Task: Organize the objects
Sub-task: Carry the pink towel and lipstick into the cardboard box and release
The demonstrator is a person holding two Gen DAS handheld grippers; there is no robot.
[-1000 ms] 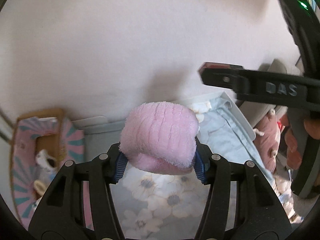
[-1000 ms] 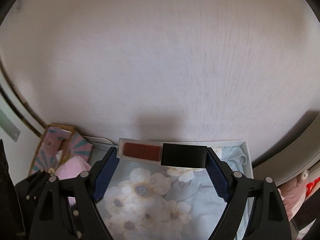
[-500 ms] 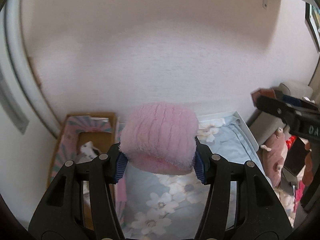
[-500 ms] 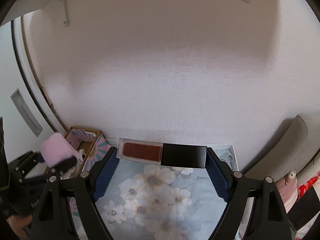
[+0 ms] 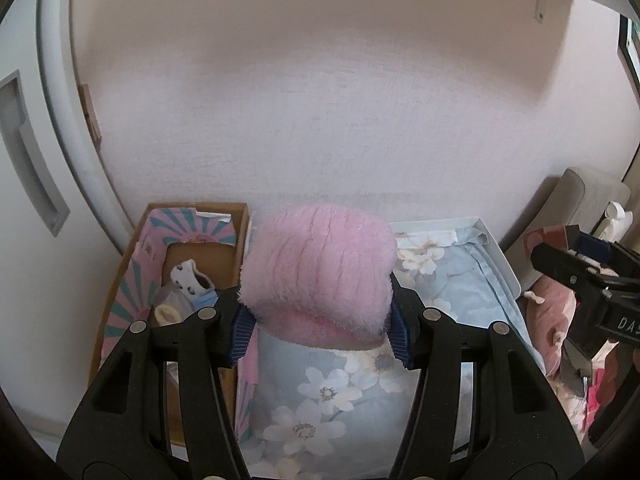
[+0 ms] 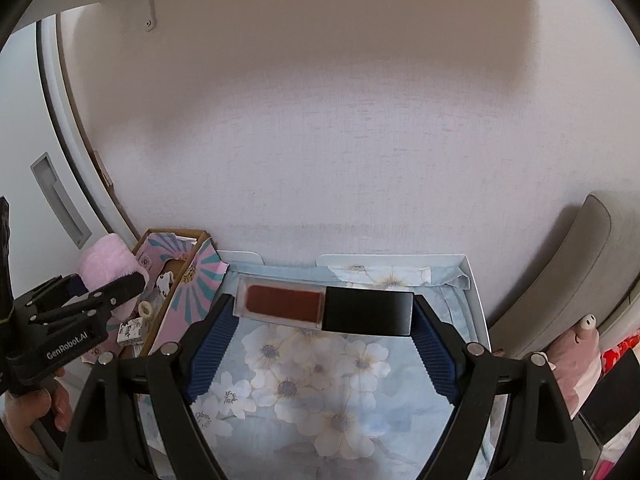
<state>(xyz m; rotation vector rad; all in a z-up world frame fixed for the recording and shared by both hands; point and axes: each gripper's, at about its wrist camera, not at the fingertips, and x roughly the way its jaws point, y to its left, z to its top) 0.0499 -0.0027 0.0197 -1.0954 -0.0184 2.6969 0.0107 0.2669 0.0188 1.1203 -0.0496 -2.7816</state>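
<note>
In the left wrist view, the left gripper (image 5: 320,320) is squeezing a pink fluffy roll (image 5: 320,272) in the air, beside the cardboard box (image 5: 132,272); lowering it there seems next. In the right wrist view, the right gripper (image 6: 324,312) is clamping a lip gloss tube (image 6: 324,306) endwise above the floral cloth (image 6: 320,392).

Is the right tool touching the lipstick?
Touching. The right wrist view shows the right tool clamping the lipstick endwise, a pad pressed on each end.
</note>
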